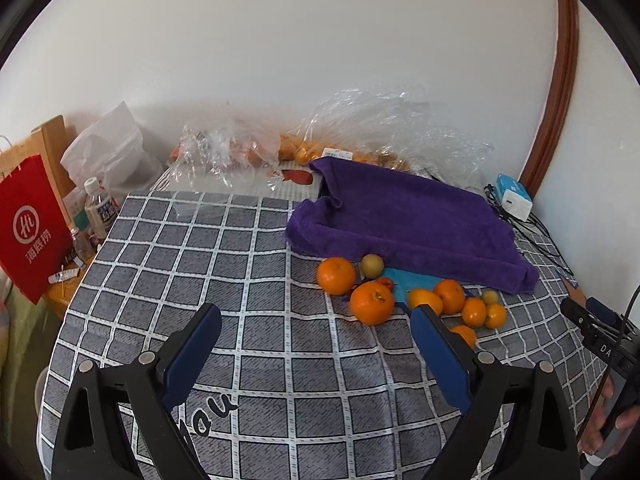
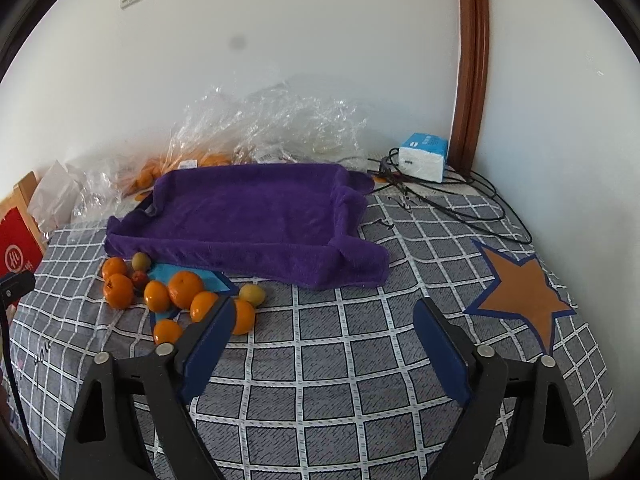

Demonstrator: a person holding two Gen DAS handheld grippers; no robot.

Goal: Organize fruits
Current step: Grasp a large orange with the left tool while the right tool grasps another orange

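Several oranges and a few small yellow-green fruits lie loose on the checked cloth, just in front of a tray draped in a purple towel. The same pile of oranges shows at the left of the right wrist view, before the purple towel. My left gripper hangs open over bare cloth, left of the pile, with one orange half hidden behind its right finger. My right gripper is open too, right of the pile, nothing between its fingers.
Clear plastic bags with more oranges sit against the wall behind the tray. A white and blue charger box with black cables lies at the back right. A red paper bag and bottles stand off the left edge.
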